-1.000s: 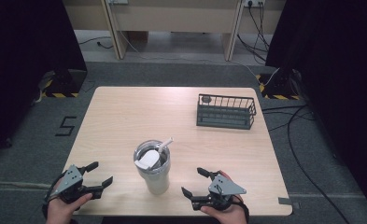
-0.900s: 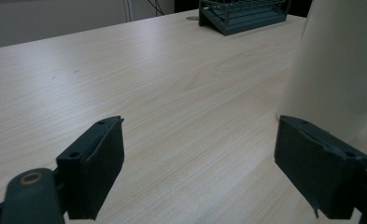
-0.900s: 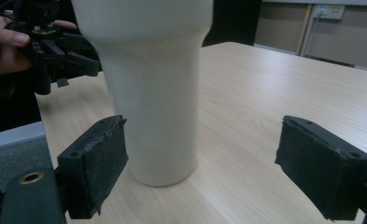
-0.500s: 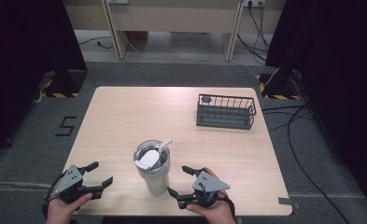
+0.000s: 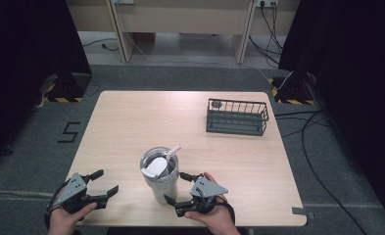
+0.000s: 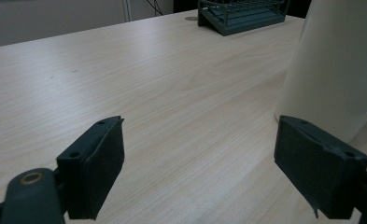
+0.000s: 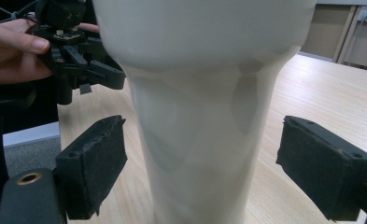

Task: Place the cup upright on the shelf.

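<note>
1. The right tool [image 5: 179, 192] stands wide apart and empty, its pads level with the narrow lower body of the white tumbler [image 5: 159, 174].
2. To grip well, I judge it should ease forward until the tapered base sits centred between both pads, then close squarely, below the flare.
3. The tumbler stands upright near the desk's [image 5: 131, 127] front edge, just beside the right tool.
4. The left tool [image 5: 102, 186] is wide apart, empty, left of the tumbler.
5. A wire basket [image 5: 237, 116] sits far back right.
</note>
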The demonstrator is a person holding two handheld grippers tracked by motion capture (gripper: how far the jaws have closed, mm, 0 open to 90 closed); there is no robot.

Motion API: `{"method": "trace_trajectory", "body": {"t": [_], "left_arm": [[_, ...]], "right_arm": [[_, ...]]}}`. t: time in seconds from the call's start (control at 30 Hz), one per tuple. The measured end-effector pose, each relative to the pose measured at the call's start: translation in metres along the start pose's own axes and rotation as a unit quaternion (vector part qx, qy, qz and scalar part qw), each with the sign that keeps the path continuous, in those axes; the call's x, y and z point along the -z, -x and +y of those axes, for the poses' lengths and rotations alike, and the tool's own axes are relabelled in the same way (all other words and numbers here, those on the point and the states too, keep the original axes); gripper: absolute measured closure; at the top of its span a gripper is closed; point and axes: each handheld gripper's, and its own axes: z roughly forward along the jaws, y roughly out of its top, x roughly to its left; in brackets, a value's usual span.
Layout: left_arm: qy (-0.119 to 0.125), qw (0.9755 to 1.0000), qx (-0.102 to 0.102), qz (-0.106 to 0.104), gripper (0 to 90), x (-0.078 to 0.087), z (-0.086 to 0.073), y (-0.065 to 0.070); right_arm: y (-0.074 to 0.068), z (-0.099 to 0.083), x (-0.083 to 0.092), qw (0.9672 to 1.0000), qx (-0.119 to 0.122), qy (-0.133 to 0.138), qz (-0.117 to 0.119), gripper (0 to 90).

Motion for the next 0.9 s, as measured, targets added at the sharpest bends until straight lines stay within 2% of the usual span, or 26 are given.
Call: {"method": "trace_trajectory", "body": {"t": [0.4,0.8,0.9], "left_arm": [[0.001,1.0,-0.001,-0.001,15.7,0.0,0.0,0.0],[0.001,1.0,-0.001,-0.004,15.7,0.0,0.0,0.001],[0.001,1.0,-0.002,-0.004,15.7,0.0,0.0,0.001]], "right_arm": [[0.0,0.003,-0.018,0.9999,-0.001,0.014,0.001,14.3],[0.002,0.003,-0.037,0.9998,-0.005,0.016,-0.006,4.0],[0.001,0.003,-0.041,0.9998,-0.001,0.017,-0.007,3.7]]}}
